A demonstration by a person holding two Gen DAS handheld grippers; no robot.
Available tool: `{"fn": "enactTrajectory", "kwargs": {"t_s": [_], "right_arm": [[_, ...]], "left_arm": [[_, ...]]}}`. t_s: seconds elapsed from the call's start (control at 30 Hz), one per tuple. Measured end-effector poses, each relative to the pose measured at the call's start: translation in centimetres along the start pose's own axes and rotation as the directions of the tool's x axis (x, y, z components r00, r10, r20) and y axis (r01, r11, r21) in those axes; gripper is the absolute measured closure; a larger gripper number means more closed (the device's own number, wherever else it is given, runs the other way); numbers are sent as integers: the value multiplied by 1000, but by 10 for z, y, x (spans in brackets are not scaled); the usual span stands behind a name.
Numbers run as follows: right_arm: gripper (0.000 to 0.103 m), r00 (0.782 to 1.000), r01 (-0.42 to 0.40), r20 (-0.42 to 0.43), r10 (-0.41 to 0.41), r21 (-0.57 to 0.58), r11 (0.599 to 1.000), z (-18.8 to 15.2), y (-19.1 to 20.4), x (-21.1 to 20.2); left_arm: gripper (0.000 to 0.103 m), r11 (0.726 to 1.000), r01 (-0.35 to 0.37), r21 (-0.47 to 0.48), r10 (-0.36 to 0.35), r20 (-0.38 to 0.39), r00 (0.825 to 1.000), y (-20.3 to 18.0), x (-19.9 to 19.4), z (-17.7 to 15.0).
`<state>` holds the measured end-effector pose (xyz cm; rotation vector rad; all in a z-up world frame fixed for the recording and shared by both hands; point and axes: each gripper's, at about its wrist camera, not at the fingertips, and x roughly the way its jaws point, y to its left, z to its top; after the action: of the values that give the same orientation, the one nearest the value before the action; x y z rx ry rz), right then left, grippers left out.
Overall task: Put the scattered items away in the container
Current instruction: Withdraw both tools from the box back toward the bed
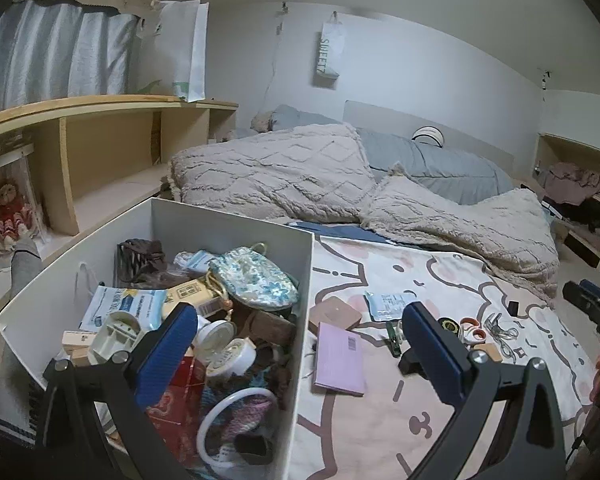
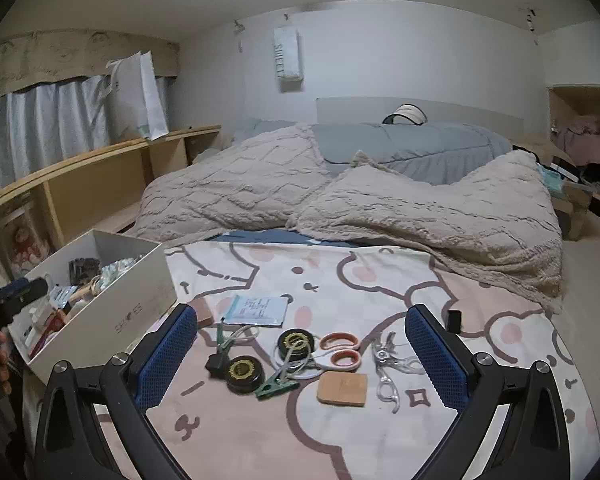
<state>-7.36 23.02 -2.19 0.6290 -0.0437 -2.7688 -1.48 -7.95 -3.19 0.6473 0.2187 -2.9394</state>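
Observation:
A white shoe box [image 1: 300,300] [image 2: 112,320] full of small items sits at the bed's left edge. My left gripper [image 1: 300,344] is open and empty, straddling the box's right wall. Loose on the patterned sheet lie a pink booklet [image 1: 340,358], a tan pad [image 1: 336,312], a blue-white packet [image 2: 256,310], two black round tins [image 2: 244,372], orange-handled scissors [image 2: 340,354], green clips [image 2: 278,386], a tan square pad [image 2: 342,390], clear clips [image 2: 388,376] and a small black block [image 2: 455,320]. My right gripper [image 2: 300,360] is open and empty, above these items.
A beige textured blanket [image 2: 380,208] and grey duvet [image 2: 412,148] cover the far half of the bed. A wooden shelf [image 1: 100,152] runs along the left with a white paper bag [image 1: 184,48]. A cluttered shelf [image 2: 580,136] stands at the far right.

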Motion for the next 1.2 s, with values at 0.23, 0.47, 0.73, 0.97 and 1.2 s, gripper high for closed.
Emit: {"fn": "enactTrajectory", "kwargs": {"t_s": [0.23,0.47,0.73,0.97,1.2], "right_arm": [[0,999,25,-20,-24,52,998,-4,-21,7],[0,993,63,-105,-51,118,991,-12,-40,25],[0,963,112,-260,-67,163,980,-29,-54,55],[0,916,157,-394,-79,170,973,-50,-60,86],[0,869,179,-486,-94,132,975,-68,-55,113]], "left_arm": [[0,999,32,32,-33,12,999,-23,5,-2],[0,990,64,129,-66,11,998,-56,8,-11],[0,969,17,245,0,-70,998,-88,36,-38],[0,953,-41,299,89,-149,985,-94,71,-62],[0,896,-150,418,227,-140,964,-104,93,-75]]}}
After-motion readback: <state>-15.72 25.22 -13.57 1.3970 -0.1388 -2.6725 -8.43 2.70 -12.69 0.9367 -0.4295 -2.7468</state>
